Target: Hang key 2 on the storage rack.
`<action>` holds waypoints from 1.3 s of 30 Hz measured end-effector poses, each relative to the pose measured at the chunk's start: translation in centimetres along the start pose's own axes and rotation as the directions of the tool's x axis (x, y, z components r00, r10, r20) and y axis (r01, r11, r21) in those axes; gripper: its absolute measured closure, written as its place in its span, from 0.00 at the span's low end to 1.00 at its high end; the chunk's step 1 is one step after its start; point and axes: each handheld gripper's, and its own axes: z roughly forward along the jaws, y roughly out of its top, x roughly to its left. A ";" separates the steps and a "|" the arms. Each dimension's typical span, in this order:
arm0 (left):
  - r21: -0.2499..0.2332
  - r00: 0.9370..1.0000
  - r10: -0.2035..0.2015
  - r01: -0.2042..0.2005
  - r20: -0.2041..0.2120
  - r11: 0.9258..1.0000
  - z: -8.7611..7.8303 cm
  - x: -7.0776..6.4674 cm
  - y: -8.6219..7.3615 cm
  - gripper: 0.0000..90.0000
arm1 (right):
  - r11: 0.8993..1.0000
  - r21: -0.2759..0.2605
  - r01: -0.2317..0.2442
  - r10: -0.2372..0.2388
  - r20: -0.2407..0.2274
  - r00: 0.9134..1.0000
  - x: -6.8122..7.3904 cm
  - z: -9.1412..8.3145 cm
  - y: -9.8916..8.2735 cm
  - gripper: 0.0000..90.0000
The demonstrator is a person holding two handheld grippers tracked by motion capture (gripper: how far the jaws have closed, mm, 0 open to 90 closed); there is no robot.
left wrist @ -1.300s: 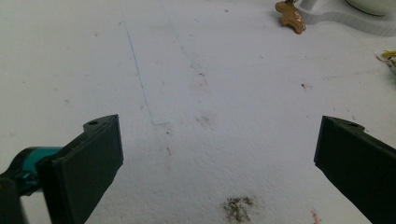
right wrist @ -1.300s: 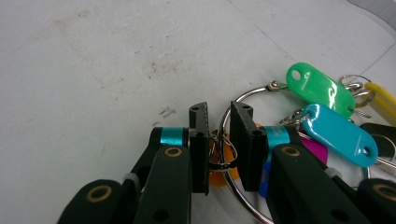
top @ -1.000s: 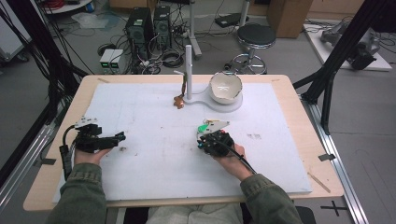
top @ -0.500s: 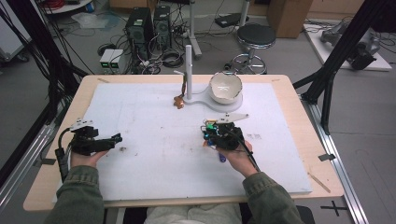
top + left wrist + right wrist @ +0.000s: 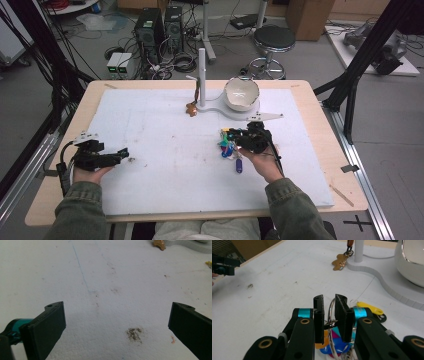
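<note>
Keys on a metal ring with coloured plastic tags [image 5: 332, 322] are pinched between the narrow-set jaws of the right gripper [image 5: 329, 315]; the ring passes up between the two black pads, and orange, pink and blue tags hang below them, with a yellow tag [image 5: 370, 308] lying on the white foam mat [image 5: 165, 150] just beyond. From above, the bunch [image 5: 228, 145] sits right of the mat's middle, at the left side of the right gripper [image 5: 239, 142]; whether it is lifted clear of the mat is hard to tell. A blue tag [image 5: 238, 165] lies on the mat beside the right hand [image 5: 262, 162]. Farther back stand a white post on a flat white base [image 5: 202, 75], a small brown bear-shaped charm [image 5: 191, 109] at its foot, and a white bowl [image 5: 241, 93] on the base. Left gripper [image 5: 122, 153] rests low near the mat's left edge, its jaws spread wide over bare mat with a dark smudge [image 5: 134, 333] between them, nothing held.
</note>
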 end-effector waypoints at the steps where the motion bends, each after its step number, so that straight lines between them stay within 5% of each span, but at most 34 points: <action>1: -0.001 1.000 0.003 -0.003 0.002 1.000 0.0 0.0 0.0 0.02 | 1.000 -0.003 0.005 -0.005 -0.001 1.000 0.0 -0.1 0.2 0.87; 26: -0.019 1.000 -0.025 0.024 -0.015 1.000 0.1 0.7 0.0 0.02 | 1.000 0.000 0.028 -0.028 -0.011 1.000 0.3 -0.4 6.0 0.88; 31: -0.020 1.000 -0.024 0.024 -0.015 1.000 0.1 0.7 0.0 0.02 | 0.999 0.004 0.042 -0.042 -0.010 0.999 0.6 -0.5 6.9 0.98; 39: -0.024 1.000 -0.026 0.025 -0.013 0.999 0.2 0.8 0.0 0.02 | 0.998 0.021 0.058 -0.058 -0.006 0.998 0.7 0.0 7.7 0.98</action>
